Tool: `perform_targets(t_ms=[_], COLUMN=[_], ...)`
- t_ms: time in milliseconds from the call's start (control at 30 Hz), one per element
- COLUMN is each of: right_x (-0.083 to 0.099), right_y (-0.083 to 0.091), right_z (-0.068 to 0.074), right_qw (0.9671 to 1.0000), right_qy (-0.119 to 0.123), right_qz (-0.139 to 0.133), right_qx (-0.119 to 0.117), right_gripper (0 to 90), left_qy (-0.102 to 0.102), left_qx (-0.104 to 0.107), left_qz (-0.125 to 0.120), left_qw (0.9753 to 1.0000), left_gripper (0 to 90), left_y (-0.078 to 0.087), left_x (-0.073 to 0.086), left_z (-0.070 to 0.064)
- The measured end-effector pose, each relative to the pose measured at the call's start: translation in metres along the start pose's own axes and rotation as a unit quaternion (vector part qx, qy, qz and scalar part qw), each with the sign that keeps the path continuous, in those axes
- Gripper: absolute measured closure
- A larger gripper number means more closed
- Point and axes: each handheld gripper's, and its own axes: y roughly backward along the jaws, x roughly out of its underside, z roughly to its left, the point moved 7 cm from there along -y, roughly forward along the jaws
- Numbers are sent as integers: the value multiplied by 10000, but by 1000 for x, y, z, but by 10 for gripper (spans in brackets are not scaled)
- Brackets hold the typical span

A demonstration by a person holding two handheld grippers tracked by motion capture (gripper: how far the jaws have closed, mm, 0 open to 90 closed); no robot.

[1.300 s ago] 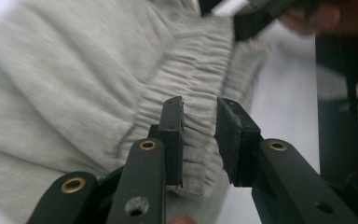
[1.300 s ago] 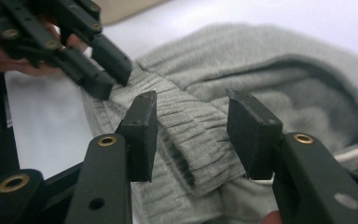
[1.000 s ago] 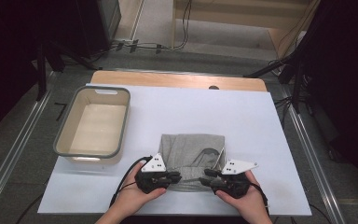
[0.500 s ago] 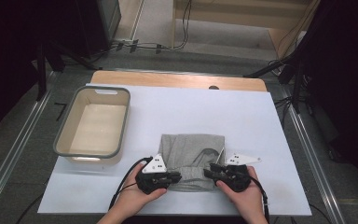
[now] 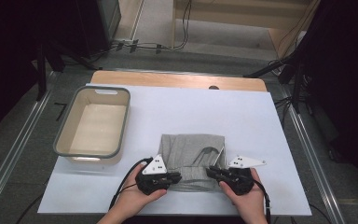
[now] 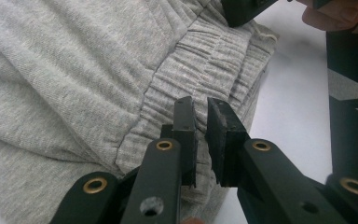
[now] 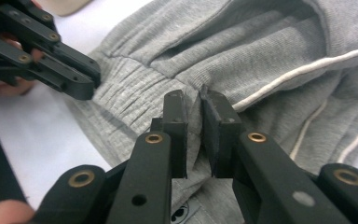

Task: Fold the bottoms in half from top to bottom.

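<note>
High view, right gripper (image 5: 213, 172) moved inward onto grey garment (image 5: 192, 154), left gripper (image 5: 176, 177) unchanged

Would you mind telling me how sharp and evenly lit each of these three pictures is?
High view: the white table is bright and even, the surroundings fall to near black, and the basin shows a small glare. Left gripper view: the grey garment knit is crisp, the near jaw bases soft. Right gripper view: the garment's white cord and the left gripper behind are slightly blurred.
</note>
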Motion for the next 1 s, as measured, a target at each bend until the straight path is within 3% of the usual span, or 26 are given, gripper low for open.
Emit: perform_targets(t_ms=[200, 433, 800, 933, 1000], right_x=[-3, -6, 19, 29, 32], right_y=[-4, 10, 15, 5, 4], right_z=[2, 7, 13, 9, 8], right_qw=[9999, 9997, 9994, 9992, 9994], right_qy=[131, 201, -211, -168, -168], right_qz=[-80, -104, 250, 328, 235], right_qx=[31, 74, 85, 161, 192], right_gripper=[799, 835, 838, 837, 837], left_qy=[0, -15, -103, -98, -124], left_qx=[-25, 17, 68, 108, 185], left_qz=[9, -9, 78, 184, 140], left_qw=[10000, 10000, 9999, 9997, 9997], left_gripper=[815, 815, 831, 856, 815], left_y=[0, 0, 0, 1, 3], left_x=[0, 0, 1, -2, -11], left_z=[0, -1, -5, -6, -8])
